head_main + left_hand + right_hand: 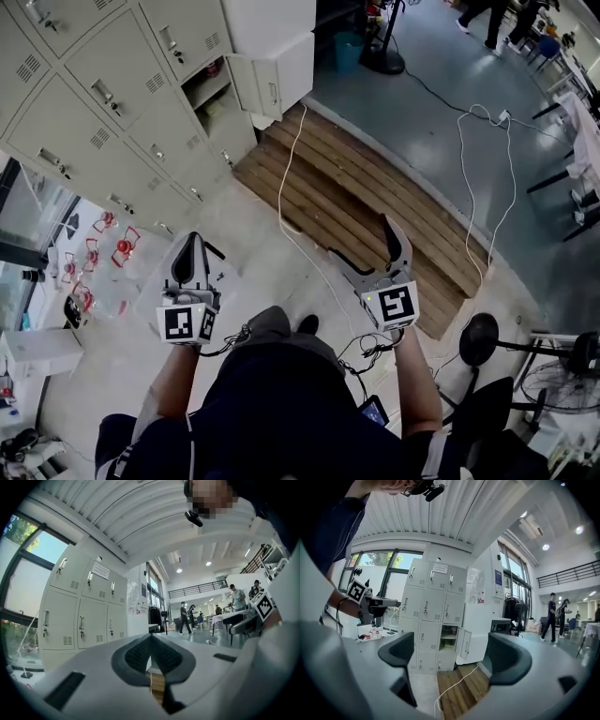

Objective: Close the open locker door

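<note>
A bank of beige lockers (103, 103) fills the upper left of the head view. One low compartment (208, 82) stands open, its door (274, 82) swung out to the right. The right gripper view looks at the same lockers (433, 606) from a few steps away, with the open door (464, 642) and items on the shelf inside. My right gripper (367, 251) (452, 658) is open and empty, held well short of the door. My left gripper (192, 246) (151, 644) is shut on nothing, also far from the lockers (84, 616).
A wooden platform (375, 197) lies on the floor before the lockers, crossed by a white cable (289, 178). A fan (562, 375) and a round stand base (480, 339) stand at right. Red items (112, 246) sit at left. People walk in the distance (183, 618).
</note>
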Motion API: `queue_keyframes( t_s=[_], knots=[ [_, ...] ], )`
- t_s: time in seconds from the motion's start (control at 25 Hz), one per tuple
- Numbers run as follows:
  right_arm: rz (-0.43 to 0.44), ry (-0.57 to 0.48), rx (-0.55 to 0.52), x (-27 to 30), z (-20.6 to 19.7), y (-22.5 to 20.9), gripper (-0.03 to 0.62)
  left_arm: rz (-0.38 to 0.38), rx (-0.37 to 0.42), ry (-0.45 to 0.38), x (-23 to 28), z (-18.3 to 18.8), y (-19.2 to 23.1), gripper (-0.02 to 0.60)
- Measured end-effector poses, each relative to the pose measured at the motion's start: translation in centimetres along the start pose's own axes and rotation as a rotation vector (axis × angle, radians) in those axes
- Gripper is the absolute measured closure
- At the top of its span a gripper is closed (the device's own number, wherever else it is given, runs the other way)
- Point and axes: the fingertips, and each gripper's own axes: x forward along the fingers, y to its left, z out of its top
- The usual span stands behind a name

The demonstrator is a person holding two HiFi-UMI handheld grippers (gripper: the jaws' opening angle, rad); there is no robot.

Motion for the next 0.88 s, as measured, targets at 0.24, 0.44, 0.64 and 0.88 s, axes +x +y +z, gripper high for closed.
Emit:
queue_keyframes(
  t_s=[0.24, 0.44, 0.64, 0.88],
  knots=[
    [0.074, -0.008, -0.014, 8.1, -0.7, -5.5, 0.094, 0.044, 0.022, 0.001, 7.9, -1.0, 0.6, 0.58],
    [0.132, -0.022, -0.03, 16.9, -0.5, -9.8, 0.097, 0.098, 0.047, -0.013, 15.4, -1.7, 2.9, 0.58],
    [0.181, 0.032, -0.033, 26.3, -0.4, -14.1, 0.098, 0.149, 0.053, -0.003, 22.1, -1.9, 6.1, 0.58],
    [0.254, 0.056, -0.077, 34.5, -0.4, -17.6, 0.108, 0.208, 0.054, 0.002, 26.9, -1.9, 9.0, 0.58]
  ],
)
